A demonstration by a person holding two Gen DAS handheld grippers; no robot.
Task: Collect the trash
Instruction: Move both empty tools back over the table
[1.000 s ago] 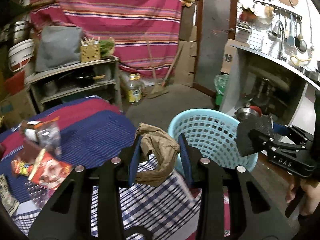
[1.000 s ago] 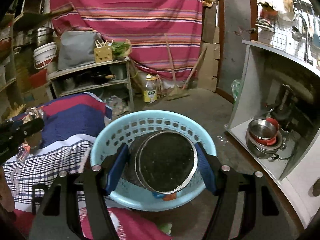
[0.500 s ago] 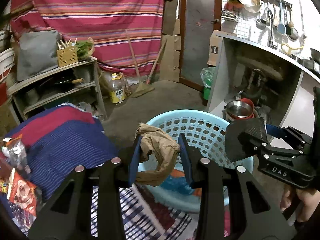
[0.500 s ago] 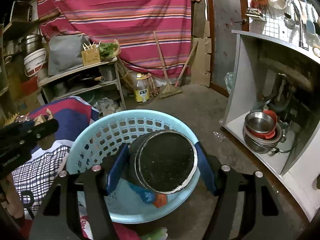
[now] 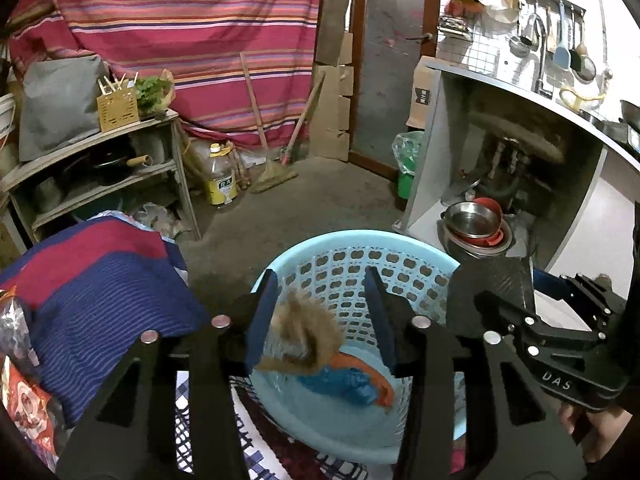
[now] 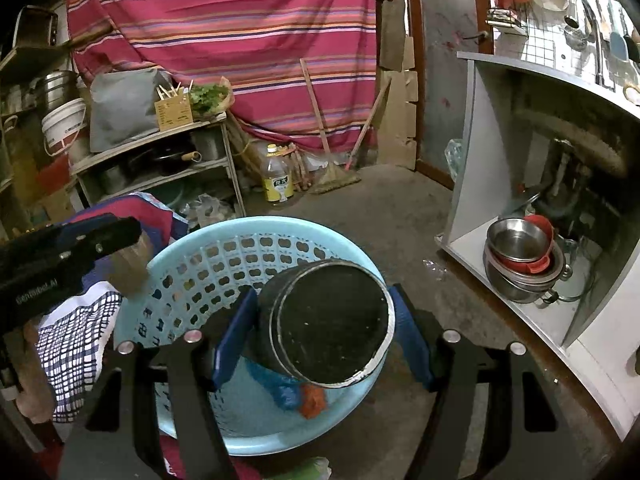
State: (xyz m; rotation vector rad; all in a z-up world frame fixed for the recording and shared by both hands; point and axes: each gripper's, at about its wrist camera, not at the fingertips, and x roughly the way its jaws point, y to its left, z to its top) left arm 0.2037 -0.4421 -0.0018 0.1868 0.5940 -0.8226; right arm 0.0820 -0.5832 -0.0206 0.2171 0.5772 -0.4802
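Observation:
A light-blue plastic basket (image 5: 400, 268) stands on the floor by the bed; it also shows in the right wrist view (image 6: 224, 252). My left gripper (image 5: 320, 316) is open above it, and a crumpled brown paper bag (image 5: 304, 336), blurred, falls between its fingers into the basket. Blue and orange wrappers (image 5: 348, 384) lie on the basket's bottom. My right gripper (image 6: 320, 320) is shut on a black round can (image 6: 332, 328) and holds it over the basket's right part. The right gripper also shows at the right of the left wrist view (image 5: 520, 320).
A bed with a striped blue and red blanket (image 5: 92, 292) and snack wrappers (image 5: 24, 400) lies left. A shelf (image 5: 100, 168), an oil bottle (image 5: 220, 184) and a broom (image 5: 272, 172) stand behind. Steel bowls (image 5: 476, 224) sit in a cabinet at right.
My left gripper moved right over the basket, opened and let go of the brown paper bag, which is dropping. My right gripper kept the can and shifted slightly over the basket.

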